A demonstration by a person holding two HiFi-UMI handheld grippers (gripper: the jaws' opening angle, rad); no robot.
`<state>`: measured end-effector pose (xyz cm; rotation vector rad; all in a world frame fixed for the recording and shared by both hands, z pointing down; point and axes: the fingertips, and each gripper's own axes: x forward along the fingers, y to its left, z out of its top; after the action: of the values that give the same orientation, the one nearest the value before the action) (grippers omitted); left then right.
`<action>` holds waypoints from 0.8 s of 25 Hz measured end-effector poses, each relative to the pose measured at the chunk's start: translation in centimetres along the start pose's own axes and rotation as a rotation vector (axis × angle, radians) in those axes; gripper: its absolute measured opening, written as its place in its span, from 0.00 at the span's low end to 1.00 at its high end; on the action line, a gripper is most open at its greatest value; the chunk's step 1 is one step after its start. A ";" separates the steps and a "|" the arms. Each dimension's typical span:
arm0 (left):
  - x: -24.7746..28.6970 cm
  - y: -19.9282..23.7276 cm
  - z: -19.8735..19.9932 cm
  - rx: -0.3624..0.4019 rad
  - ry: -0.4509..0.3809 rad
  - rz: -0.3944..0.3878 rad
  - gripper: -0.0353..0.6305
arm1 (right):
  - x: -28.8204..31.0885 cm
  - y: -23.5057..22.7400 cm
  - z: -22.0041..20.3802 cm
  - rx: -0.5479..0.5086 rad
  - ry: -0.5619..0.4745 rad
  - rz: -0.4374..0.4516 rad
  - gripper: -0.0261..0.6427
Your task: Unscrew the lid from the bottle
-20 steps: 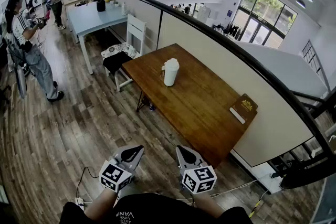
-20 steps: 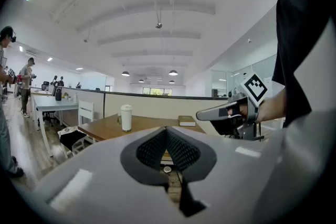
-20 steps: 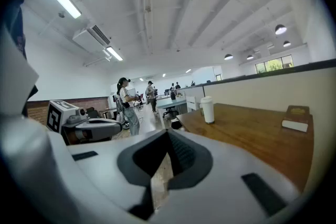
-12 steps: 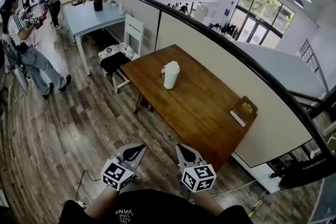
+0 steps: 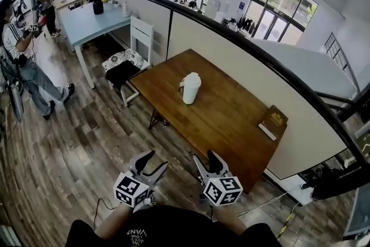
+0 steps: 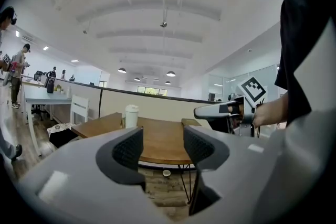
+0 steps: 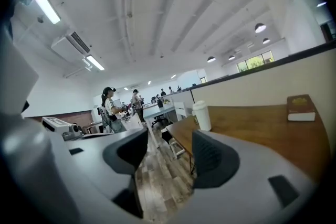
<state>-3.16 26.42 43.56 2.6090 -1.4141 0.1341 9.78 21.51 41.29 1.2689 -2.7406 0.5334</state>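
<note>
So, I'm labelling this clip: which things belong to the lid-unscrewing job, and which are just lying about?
For the job: white bottle, its lid, the wooden table under it, left hand-held gripper and right hand-held gripper, both open and empty.
Lying about: book on the table's corner, white chair, pale blue table behind.

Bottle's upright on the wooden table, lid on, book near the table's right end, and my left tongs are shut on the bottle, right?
Not quite. The left tongs are not on the bottle: the left gripper view shows them open and empty, well short of it. The rest holds: bottle upright on the table, lid on, book near the right end.
</note>
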 end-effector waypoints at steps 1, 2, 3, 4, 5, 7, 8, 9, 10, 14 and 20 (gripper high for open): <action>0.1 0.7 -0.1 -0.001 0.010 -0.012 0.39 | 0.7 0.0 0.1 0.003 -0.003 -0.013 0.39; 0.1 1.5 -0.2 -0.001 0.021 -0.024 0.40 | 1.3 0.1 0.2 0.007 -0.005 -0.025 0.39; 0.2 2.2 -0.3 -0.001 0.031 -0.035 0.41 | 2.0 0.1 0.3 0.011 -0.006 -0.038 0.39; 0.2 3.0 -0.4 -0.003 0.041 -0.046 0.41 | 2.6 0.2 0.3 0.015 -0.008 -0.051 0.39; 0.3 3.7 -0.6 -0.005 0.051 -0.058 0.41 | 3.1 0.2 0.3 0.022 -0.010 -0.065 0.39; 0.5 5.1 -1.0 -0.001 0.073 -0.090 0.41 | 4.1 0.4 0.1 0.039 -0.017 -0.094 0.39; 0.6 5.7 -1.1 0.003 0.083 -0.109 0.42 | 4.6 0.4 0.0 0.049 -0.022 -0.112 0.39; 0.8 6.3 -1.2 0.007 0.091 -0.128 0.42 | 5.0 0.4 -0.1 0.058 -0.027 -0.131 0.39; 1.1 6.9 -1.3 0.010 0.097 -0.147 0.43 | 5.3 0.3 -0.1 0.067 -0.032 -0.151 0.39; 2.3 8.6 -1.5 0.018 0.110 -0.213 0.43 | 6.9 -0.2 -0.1 0.090 -0.046 -0.210 0.39; 4.9 10.2 -2.4 -0.018 0.125 -0.253 0.44 | 9.1 -1.4 1.4 0.061 -0.047 -0.242 0.39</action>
<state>-9.03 17.38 47.81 2.6840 -1.0302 0.2448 4.92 13.63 42.32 1.6179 -2.5723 0.5728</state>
